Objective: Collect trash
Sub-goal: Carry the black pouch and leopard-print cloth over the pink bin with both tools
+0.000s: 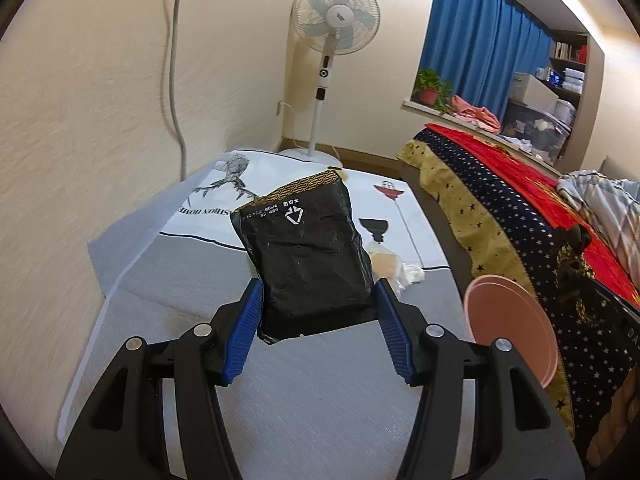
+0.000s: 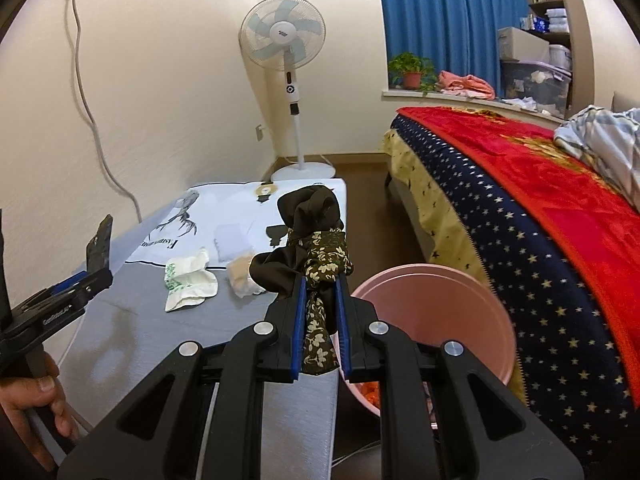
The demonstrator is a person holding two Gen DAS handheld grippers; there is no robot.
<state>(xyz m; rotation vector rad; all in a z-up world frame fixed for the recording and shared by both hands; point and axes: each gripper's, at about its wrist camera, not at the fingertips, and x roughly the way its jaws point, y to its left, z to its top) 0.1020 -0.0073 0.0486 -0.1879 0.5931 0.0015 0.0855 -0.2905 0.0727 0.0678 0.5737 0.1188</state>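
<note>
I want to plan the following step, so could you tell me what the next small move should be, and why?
Probably shift the right gripper a little to its right, over the pink bin, then open it. It is shut on a dark floral cloth that hangs over the table, just left of the bin's rim. The left gripper holds a black packet, farther from the bin.

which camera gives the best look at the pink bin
The right wrist view: the bin shows its open mouth and inside wall. The left wrist view catches only its rim edge-on at the right.
</note>
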